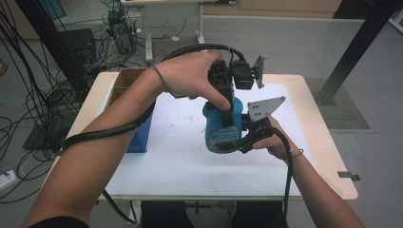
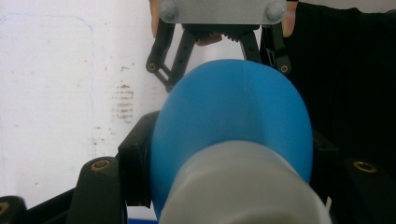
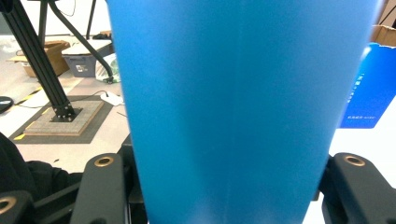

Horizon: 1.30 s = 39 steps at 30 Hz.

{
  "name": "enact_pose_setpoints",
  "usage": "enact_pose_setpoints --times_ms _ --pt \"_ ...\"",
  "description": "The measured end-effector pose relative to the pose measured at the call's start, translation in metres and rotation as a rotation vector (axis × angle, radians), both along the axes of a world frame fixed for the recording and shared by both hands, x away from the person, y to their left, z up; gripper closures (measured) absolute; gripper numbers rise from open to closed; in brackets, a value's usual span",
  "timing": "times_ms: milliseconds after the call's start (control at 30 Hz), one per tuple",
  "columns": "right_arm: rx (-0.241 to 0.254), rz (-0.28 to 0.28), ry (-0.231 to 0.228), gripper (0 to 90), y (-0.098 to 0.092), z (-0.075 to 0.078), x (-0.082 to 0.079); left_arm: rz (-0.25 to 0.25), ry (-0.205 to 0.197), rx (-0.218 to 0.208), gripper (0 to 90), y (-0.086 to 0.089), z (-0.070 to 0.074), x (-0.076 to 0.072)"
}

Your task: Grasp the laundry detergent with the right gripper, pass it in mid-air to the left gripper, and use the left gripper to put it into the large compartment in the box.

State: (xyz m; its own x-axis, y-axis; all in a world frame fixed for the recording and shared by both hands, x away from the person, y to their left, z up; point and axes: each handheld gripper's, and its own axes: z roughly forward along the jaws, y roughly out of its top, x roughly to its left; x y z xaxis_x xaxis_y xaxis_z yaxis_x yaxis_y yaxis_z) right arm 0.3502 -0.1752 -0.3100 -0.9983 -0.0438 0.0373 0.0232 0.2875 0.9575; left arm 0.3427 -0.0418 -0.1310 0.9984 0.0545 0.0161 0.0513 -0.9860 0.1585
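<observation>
Bottle stands mid-counter, right hand-held gripper clamping its body from 3 o'clock, seemingly steadying it while left hand-held gripper grips the cap.

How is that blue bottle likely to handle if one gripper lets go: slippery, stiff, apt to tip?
The blue bottle looks smooth and glossy, so it may slip between jaws. Its walls show no denting where the right gripper clamps it, so probably stiff. Tall and narrow, it could tip if released by the left gripper.

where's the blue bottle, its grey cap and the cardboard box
blue bottle [image 1: 219,127], high view, on its side wall
grey cap [image 2: 243,186], left gripper view, on its side
cardboard box [image 1: 124,81], high view, on its open rim
</observation>
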Motion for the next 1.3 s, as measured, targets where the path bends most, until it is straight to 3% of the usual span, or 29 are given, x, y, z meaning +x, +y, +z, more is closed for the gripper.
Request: enact_pose_setpoints --times_ms 600,700,967,1300 --pt "0.015 -0.012 0.006 38.4 -0.0007 -0.0020 -0.0030 -0.005 -0.009 0.016 37.3 -0.0041 0.0008 -0.0024" --pt "0.037 -0.029 0.017 34.6 -0.0013 -0.0017 -0.0032 -0.003 -0.015 0.028 37.3 -0.0045 -0.0014 -0.0024" --pt "0.039 -0.074 0.027 21.4 -0.0031 -0.0035 -0.0034 -0.001 -0.006 0.038 37.3 -0.0045 -0.0035 -0.0017" --pt "0.012 -0.116 0.030 9.7 0.0000 -0.0045 -0.0055 -0.002 -0.013 0.034 37.3 -0.0052 0.0006 -0.0028"
